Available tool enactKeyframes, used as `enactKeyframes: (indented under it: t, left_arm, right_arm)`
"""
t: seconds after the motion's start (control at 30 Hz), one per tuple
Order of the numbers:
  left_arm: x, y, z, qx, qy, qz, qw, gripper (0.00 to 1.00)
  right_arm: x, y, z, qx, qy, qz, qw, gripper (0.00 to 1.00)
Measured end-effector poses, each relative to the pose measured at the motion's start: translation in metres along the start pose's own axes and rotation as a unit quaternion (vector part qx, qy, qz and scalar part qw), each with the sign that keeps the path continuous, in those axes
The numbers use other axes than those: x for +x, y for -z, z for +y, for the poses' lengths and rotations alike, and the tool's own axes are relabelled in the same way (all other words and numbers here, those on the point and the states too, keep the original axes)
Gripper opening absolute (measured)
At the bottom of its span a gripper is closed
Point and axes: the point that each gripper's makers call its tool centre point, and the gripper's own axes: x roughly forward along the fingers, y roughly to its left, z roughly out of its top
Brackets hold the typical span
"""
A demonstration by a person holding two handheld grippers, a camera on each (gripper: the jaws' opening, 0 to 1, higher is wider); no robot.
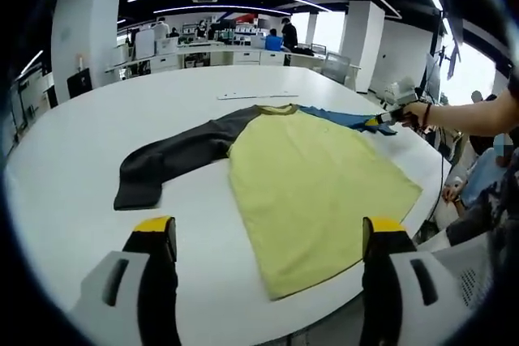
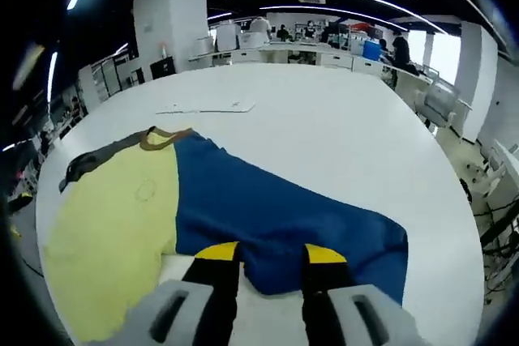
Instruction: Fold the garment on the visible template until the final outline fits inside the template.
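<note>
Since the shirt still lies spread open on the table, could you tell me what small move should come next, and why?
Probably close the right gripper on the blue sleeve and carry it over the yellow body. Its jaws straddle the sleeve's end, seemingly not yet clamped, and both sleeves lie spread out. The left gripper hangs open above the table, near the hem, with the dark sleeve untouched.

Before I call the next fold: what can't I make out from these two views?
- Whether the right hand-held gripper pinches the blue sleeve: its own jaws cover the cuff in the right gripper view; too small in the left gripper view.
- Template outline: none discernible on the white table.
- Thin flat strip past the collar: too small.
</note>
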Motion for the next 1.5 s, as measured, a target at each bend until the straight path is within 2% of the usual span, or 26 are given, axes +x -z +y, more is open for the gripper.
enactKeyframes:
  t: [0.1,0.17,0.37,0.57,0.7,0.87,0.93,1.03,1.17,1.37,1.5]
  left_arm:
    - [0.0,0.001,0.001,0.0,-0.001,0.001,1.0,0.93]
    - [0.0,0.001,-0.001,0.0,0.0,0.002,1.0,0.93]
    - [0.002,-0.004,-0.007,0.005,0.005,0.001,1.0,0.93]
    - [0.002,-0.005,-0.009,0.008,0.007,0.003,0.9999,0.93]
    - [0.002,-0.003,-0.008,0.006,0.005,0.006,0.9999,0.92]
    - [0.0,-0.001,-0.005,0.004,0.003,0.01,0.9999,0.91]
    - [0.0,0.0,-0.005,0.003,0.004,0.013,0.9999,0.9]
    - [0.001,0.0,-0.005,0.001,0.004,0.014,0.9999,0.88]
    - [0.005,-0.001,-0.007,0.0,0.01,0.014,0.9999,0.88]
    - [0.01,-0.005,-0.009,0.002,0.014,0.014,0.9998,0.87]
    - [0.01,-0.004,-0.01,0.006,0.015,0.019,0.9997,0.87]
  right_arm:
    - [-0.017,0.002,-0.019,0.02,0.014,-0.002,0.9997,0.31]
    - [-0.031,0.012,-0.02,0.021,0.028,0.008,0.9994,0.31]
    - [-0.045,0.031,-0.036,0.035,0.054,0.023,0.9977,0.31]
    - [-0.042,0.041,-0.022,0.03,0.046,0.028,0.9981,0.28]
    - [-0.03,0.044,-0.012,0.033,0.037,0.027,0.9984,0.25]
    - [-0.023,0.049,-0.016,0.024,0.056,0.038,0.9974,0.14]
    - [-0.023,0.051,-0.024,0.015,0.074,0.038,0.9964,0.0]
    - [-0.026,0.053,-0.028,0.022,0.074,0.034,0.9964,0.0]
    - [-0.033,0.058,-0.041,0.006,0.082,0.043,0.9956,0.0]
    - [-0.044,0.067,-0.068,0.008,0.101,0.054,0.9933,0.0]
    - [-0.05,0.07,-0.084,-0.007,0.116,0.065,0.9911,0.0]
